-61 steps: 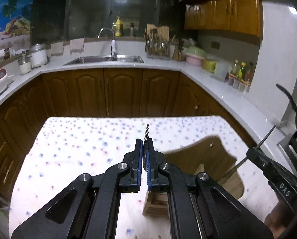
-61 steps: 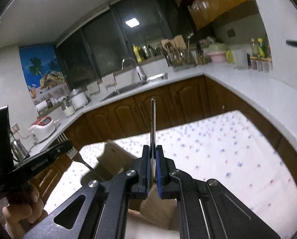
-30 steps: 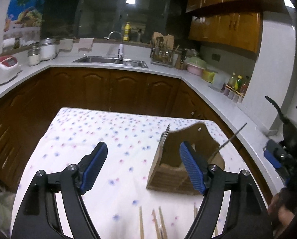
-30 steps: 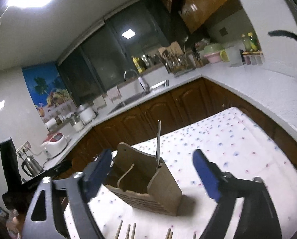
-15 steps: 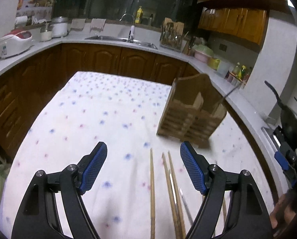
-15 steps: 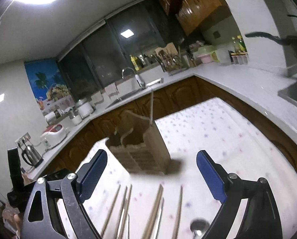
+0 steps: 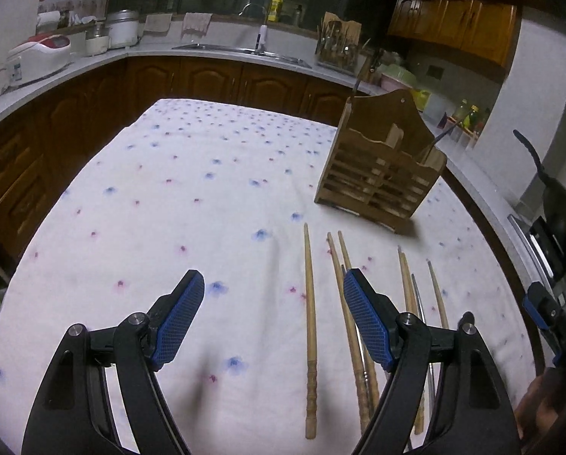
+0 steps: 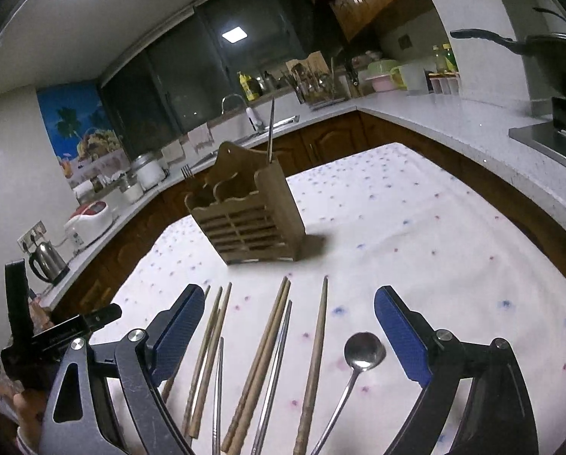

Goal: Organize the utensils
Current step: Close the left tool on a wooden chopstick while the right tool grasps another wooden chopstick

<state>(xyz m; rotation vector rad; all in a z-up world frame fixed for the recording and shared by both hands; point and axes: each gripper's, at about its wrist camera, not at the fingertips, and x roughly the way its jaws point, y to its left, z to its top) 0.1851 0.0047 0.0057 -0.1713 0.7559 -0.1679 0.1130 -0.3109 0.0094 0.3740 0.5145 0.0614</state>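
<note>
Both the left gripper (image 7: 273, 316) and right gripper (image 8: 288, 335) hang spread and empty above wooden chopsticks (image 8: 258, 364) lying lengthwise, tips toward the slatted wooden utensil holder (image 8: 250, 220) at upper centre.

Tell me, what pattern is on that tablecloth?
The tablecloth is white, scattered with small blue and pink flower-like dots. The left wrist view shows it best.

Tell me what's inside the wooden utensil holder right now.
In the wooden utensil holder, a fork stands in the left compartment and a thin metal handle in the right. Their lower ends, and anything shorter, are hidden by the slatted walls.
</note>
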